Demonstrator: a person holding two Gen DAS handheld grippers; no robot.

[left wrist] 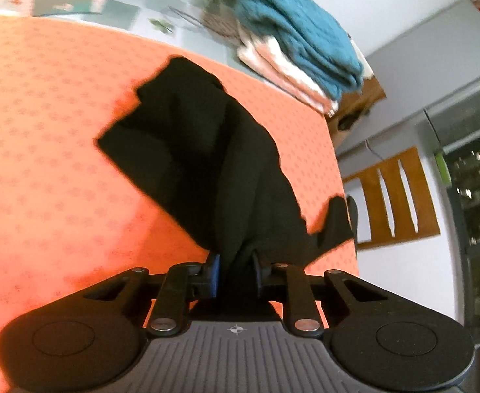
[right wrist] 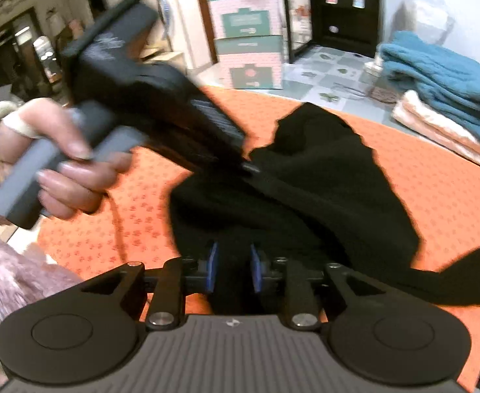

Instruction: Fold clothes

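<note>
Left wrist: black garment (left wrist: pixel 207 150) apparently pinched between left tongs (left wrist: pixel 236 275).

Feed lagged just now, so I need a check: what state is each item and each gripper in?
Black fabric garment: crumpled, unfolded, on the orange patterned tablecloth.
Left gripper: fingers closed on a bunch of the garment.
Right gripper: garment between its fingers; grip unclear.
Teal knitted sweater: folded, stacked on folded pink and white cloths.
</note>
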